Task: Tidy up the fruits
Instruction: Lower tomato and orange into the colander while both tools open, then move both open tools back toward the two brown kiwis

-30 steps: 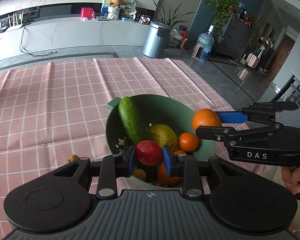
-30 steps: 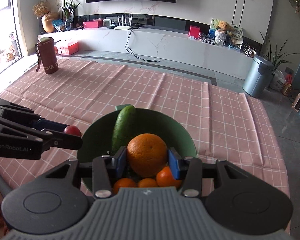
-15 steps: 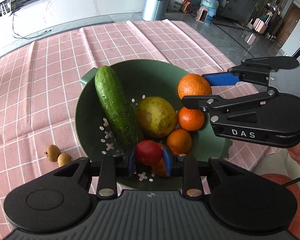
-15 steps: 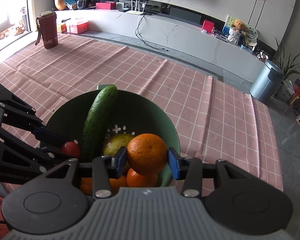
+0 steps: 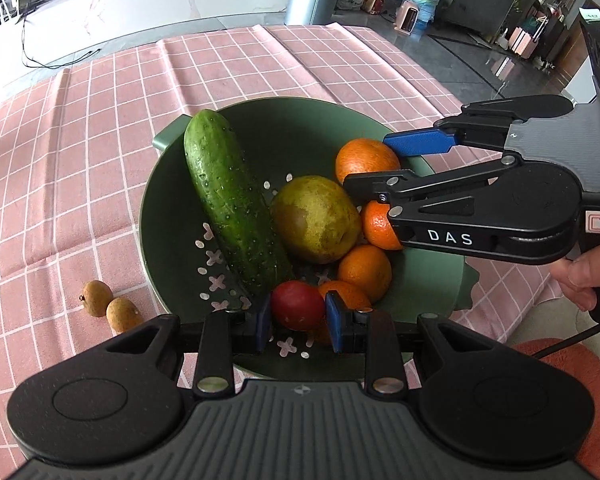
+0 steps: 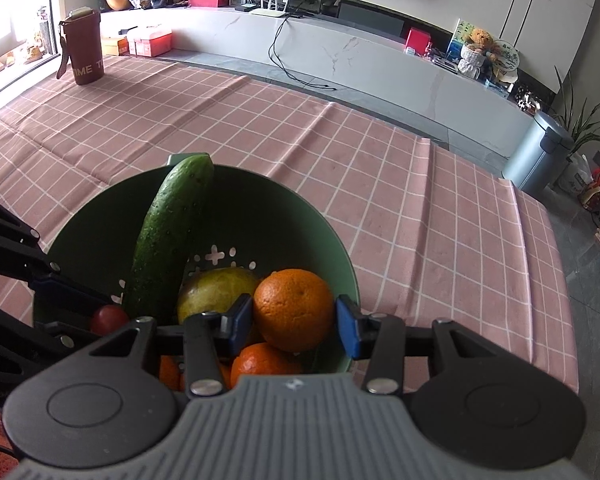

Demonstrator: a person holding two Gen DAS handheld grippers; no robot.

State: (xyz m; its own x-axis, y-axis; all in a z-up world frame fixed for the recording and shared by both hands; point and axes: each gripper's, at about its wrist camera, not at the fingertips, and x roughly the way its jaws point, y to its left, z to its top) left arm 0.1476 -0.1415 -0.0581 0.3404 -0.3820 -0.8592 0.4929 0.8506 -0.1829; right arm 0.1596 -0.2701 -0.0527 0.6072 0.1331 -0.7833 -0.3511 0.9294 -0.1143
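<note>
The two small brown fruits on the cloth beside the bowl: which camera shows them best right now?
The left wrist view. The two small brown fruits lie in the open on the checked cloth, just left of the green bowl, unobstructed. The right wrist view shows nothing of them; the left gripper and the bowl fill that side.

Both fruits lower, inside bowl [image 5: 172, 240]

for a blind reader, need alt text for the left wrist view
The left tongs grip a red fruit over a green colander holding a cucumber, pear and oranges. The right tongs hold a large orange at the rim.
</note>
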